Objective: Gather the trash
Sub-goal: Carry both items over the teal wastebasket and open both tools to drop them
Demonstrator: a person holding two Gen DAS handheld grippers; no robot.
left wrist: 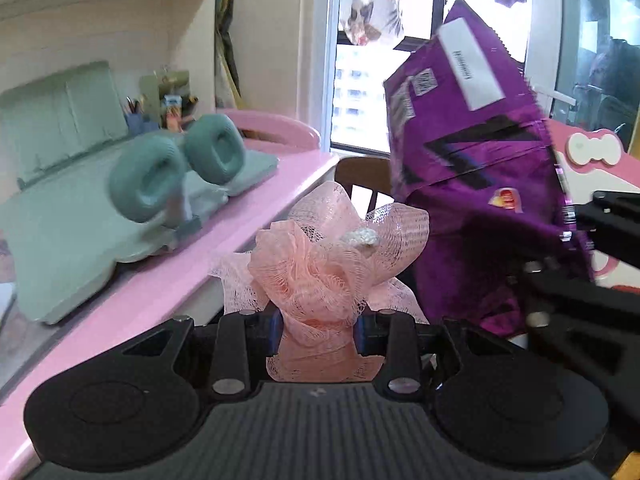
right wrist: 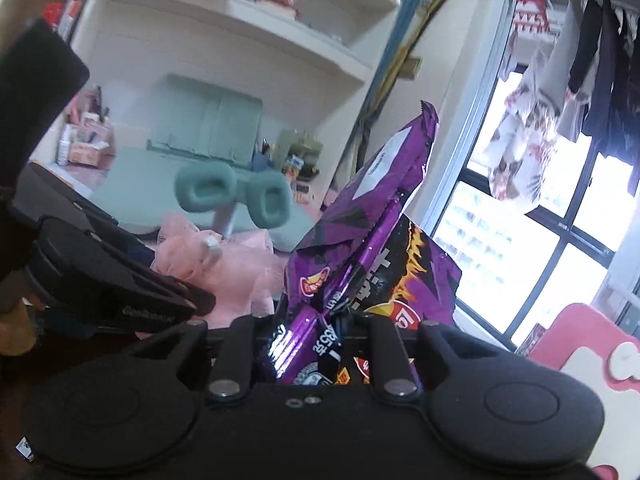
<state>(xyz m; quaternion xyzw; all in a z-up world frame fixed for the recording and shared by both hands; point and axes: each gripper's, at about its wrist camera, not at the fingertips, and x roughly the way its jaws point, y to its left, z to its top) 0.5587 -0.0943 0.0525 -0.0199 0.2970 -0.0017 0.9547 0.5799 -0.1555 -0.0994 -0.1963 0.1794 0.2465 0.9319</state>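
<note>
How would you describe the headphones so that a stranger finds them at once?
Look at the long pink desk under the white shelves. On its pale green mat stand the teal over-ear headphones, two thick round cushions side by side; nothing else there is ring-shaped.

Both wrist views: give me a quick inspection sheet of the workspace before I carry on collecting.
Surface: pink desk, mostly covered by a green mat.
Job's things: pink mesh pouf; purple snack bag, crumpled.
Clutter: green headphones on the mat; pen pot behind.
Grippers: left gripper shut on the pouf; right gripper shut on the bag.
Cables: nothing seen.
Surroundings: white shelves, window, hanging laundry.
</note>
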